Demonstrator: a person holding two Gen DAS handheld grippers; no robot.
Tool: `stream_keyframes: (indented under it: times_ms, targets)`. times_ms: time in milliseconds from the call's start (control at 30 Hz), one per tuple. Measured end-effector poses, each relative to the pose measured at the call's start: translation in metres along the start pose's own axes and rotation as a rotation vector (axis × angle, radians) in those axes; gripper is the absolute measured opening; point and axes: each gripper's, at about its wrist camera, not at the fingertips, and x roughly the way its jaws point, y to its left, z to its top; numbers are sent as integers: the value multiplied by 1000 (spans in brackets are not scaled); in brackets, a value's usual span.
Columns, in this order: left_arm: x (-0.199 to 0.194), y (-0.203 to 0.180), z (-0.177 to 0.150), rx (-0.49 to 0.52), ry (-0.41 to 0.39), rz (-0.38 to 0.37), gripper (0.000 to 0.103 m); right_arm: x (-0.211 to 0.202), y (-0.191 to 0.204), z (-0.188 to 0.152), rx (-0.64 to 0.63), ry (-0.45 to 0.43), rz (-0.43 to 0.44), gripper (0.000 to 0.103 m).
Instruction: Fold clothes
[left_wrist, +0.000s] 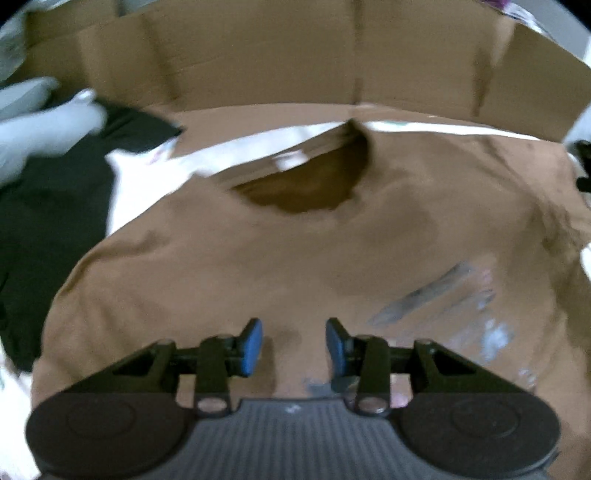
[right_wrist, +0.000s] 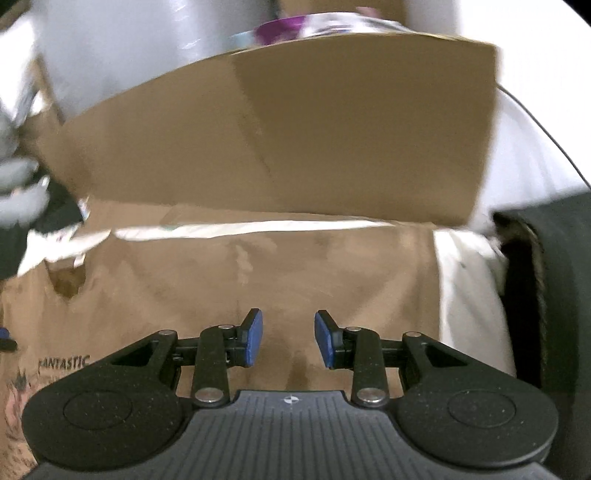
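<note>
Brown cotton forms the work item: a T-shirt (left_wrist: 280, 258) lies spread face up on a white surface (left_wrist: 147, 184), neckline (left_wrist: 306, 188) pointing away from the cameras and toward a cardboard box (left_wrist: 258, 62) standing just beyond the collar. A printed graphic (left_wrist: 454, 306) with the word "FANTASTIC" sits on the chest.

Left gripper (left_wrist: 294, 345): jaws parted to a moderate gap, nothing between the blue pads, positioned over the lower chest. Right gripper (right_wrist: 289, 341): same moderate gap, empty, over the shirt's right side near its edge.

Hazards, as judgements:
- Both views show motion blur. A closure made while moving may pinch one fabric layer only, or miss the hem.
- A grasp taken mid-panel instead of at an edge would bunch the cloth and skew the fold line.
- The box sits close to the collar; a forward fold may catch on it.
- A dark garment (left_wrist: 55, 229) lies beside the left sleeve and may be picked up with it.
</note>
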Motion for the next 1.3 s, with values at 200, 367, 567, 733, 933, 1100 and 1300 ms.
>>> stream_keyframes:
  times_ms: [200,367,567,733,933,1100,1300]
  targets:
    - [-12,34,-27,-79,-40,51,41,23,40,28,-193,20,24,37]
    - [-11,61,-34,-150,-71,61,41,62,72,39,-157,-43,-27,36]
    - [-11,81,-36,-184,-81,110,41,102,93,42,-109,-8,-37,36]
    - [-8,89,-44,-178,-61,127,41,128,95,43,-93,18,-66,34]
    - [-15,110,-56,-254,-56,150,41,153,84,51,-79,27,-128,27]
    - [-41,125,-60,-256,-58,165,41,161,86,59,-68,28,-149,27]
    - [-83,162,-68,-290,-102,226,43,144,96,69,-74,-13,-168,28]
